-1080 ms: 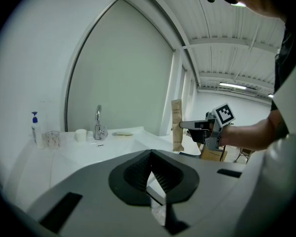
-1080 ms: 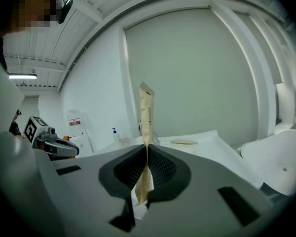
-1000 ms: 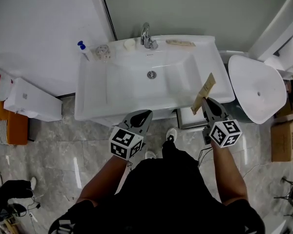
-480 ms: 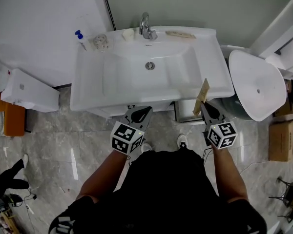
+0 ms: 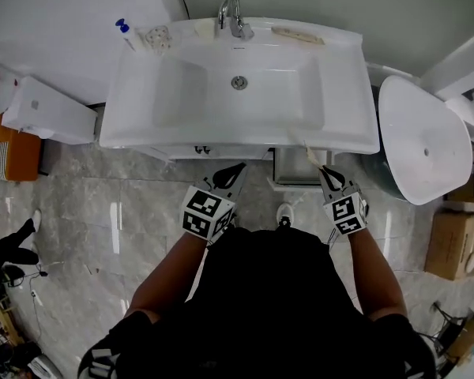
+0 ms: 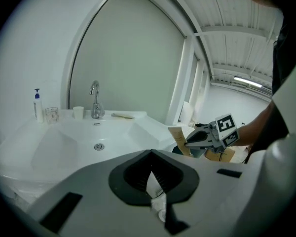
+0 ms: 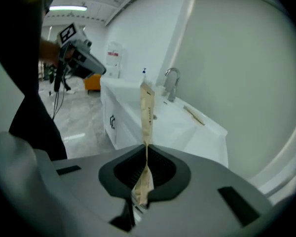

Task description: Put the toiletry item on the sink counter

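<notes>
While R hand-held gripper [image 7: 146, 145] clamps sachet [image 7: 147, 107], cup [image 5: 206, 28] sits by tap [image 5: 231, 16].

Bathroom: white sink [image 5: 171, 101], tap [image 5: 230, 12]

Your white sink counter [image 5: 344, 136] has its basin sunk in the middle and a chrome tap [image 5: 231, 14] at the back. On the back ledge, left of the tap, you have a blue-topped pump bottle [image 5: 126, 34], a clear glass [image 5: 157, 36] just beside it and a small white cup [image 5: 205, 28]; right of the tap lies a flat tan packet [image 5: 297, 35]. The grey marbled floor [image 5: 126, 212] carries a white box [image 5: 47, 110] left of the counter
</notes>
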Demonstrator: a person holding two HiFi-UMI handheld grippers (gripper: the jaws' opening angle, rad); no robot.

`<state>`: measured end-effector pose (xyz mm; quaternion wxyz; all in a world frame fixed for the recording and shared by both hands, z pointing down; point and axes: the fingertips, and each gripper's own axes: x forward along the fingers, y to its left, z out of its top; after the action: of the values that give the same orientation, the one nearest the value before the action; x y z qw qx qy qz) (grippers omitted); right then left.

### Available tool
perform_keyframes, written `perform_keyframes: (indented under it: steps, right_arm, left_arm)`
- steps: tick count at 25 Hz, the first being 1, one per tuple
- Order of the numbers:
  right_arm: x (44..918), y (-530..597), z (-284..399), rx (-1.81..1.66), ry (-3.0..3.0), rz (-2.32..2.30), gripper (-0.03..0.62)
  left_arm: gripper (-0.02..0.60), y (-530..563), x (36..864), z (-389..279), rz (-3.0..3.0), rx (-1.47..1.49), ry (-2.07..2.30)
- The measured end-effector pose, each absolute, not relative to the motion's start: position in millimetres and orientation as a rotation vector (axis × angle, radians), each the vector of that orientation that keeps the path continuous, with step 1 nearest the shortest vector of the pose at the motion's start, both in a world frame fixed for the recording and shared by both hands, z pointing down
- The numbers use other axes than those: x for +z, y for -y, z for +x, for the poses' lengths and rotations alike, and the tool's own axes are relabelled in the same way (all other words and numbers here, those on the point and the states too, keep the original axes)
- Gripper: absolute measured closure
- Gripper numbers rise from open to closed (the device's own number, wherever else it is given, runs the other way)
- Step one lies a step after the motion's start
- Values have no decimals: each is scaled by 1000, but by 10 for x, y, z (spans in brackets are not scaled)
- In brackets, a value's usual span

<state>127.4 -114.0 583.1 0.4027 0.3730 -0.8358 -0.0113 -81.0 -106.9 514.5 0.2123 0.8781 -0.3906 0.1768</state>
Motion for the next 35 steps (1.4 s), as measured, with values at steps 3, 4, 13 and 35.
perform_keyframes:
  steps: [3,4,13,35]
  right_arm:
    - [6321,1080,1425,-140,1997,733,583]
    - [6487,1066,1456,-170,1963,664,583]
    - [7855,1125,1613,-256,1765,257,583]
    - [8935,1107,1539,-138,1654,115,579]
  left_arm:
    - [581,1076,5190,-693,2403,504,1125]
    - [581,1079,5212,-667,2390,506,1141]
    - [581,1015,5319,-390,2299,532,1223]
    - [581,878,5458,-592,2136,560,1334]
